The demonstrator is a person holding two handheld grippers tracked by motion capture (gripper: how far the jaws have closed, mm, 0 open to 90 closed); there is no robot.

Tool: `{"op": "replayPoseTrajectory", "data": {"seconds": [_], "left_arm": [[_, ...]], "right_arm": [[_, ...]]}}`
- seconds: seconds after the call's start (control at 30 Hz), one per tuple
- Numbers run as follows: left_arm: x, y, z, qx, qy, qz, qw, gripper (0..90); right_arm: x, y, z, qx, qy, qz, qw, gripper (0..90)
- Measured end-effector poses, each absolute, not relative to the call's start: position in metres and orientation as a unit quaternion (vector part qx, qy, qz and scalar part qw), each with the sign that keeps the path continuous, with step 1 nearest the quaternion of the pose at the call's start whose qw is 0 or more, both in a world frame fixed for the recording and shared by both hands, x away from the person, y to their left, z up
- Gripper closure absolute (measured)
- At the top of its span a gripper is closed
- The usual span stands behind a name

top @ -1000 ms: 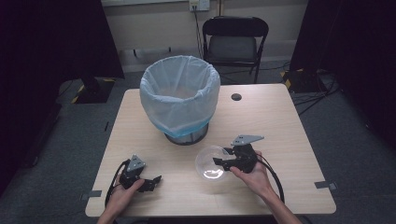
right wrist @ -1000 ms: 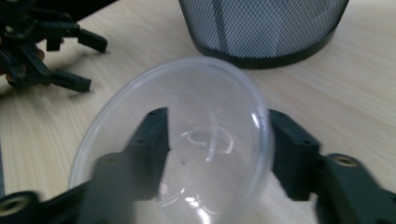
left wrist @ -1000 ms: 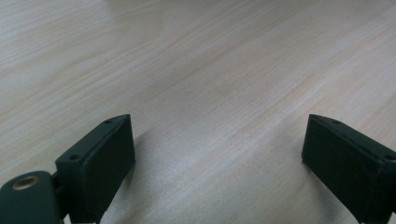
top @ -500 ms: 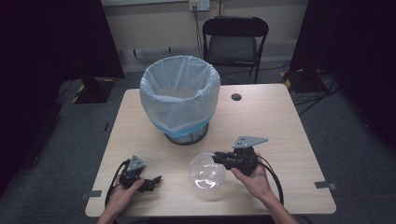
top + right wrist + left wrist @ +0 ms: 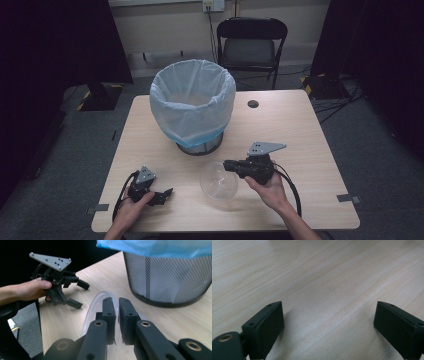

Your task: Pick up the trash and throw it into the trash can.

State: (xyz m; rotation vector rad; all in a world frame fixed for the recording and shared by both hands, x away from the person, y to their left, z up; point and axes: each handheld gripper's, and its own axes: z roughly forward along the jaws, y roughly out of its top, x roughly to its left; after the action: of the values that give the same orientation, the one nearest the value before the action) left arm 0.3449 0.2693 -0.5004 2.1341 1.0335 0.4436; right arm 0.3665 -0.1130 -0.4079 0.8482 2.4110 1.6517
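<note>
A clear plastic bowl (image 5: pixel 218 182) is held tilted just above the table's front middle. My right gripper (image 5: pixel 229 165) is shut on its rim; in the right gripper view the jaws pinch the bowl's thin edge (image 5: pixel 98 298), and the right gripper (image 5: pixel 117 305) points toward the bin. My left gripper (image 5: pixel 166 194) rests on the table at the front left, open, with nothing between its fingers. The left gripper view has the left gripper (image 5: pixel 328 318) over bare wood. The left gripper (image 5: pixel 78 293) also appears in the right gripper view, held by a hand.
A wire mesh waste bin (image 5: pixel 192 105) lined with a pale blue bag stands at the table's middle back. A small dark round hole (image 5: pixel 253 104) lies behind right of it. A black folding chair (image 5: pixel 251 42) stands beyond the table (image 5: pixel 310 150).
My right gripper has drawn the bowl toward the left and front, tipping it up on its side. The left gripper has stayed put.
</note>
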Motion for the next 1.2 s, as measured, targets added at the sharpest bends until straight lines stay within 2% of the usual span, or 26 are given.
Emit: {"op": "replayPoseTrajectory", "data": {"seconds": [1.2], "left_arm": [[0.345,0.27,-0.5,0.827,0.398,0.172,0.357,8.9]], "right_arm": [[0.351,-0.118,-0.328,0.2,0.762,0.612,0.062,83.9]]}}
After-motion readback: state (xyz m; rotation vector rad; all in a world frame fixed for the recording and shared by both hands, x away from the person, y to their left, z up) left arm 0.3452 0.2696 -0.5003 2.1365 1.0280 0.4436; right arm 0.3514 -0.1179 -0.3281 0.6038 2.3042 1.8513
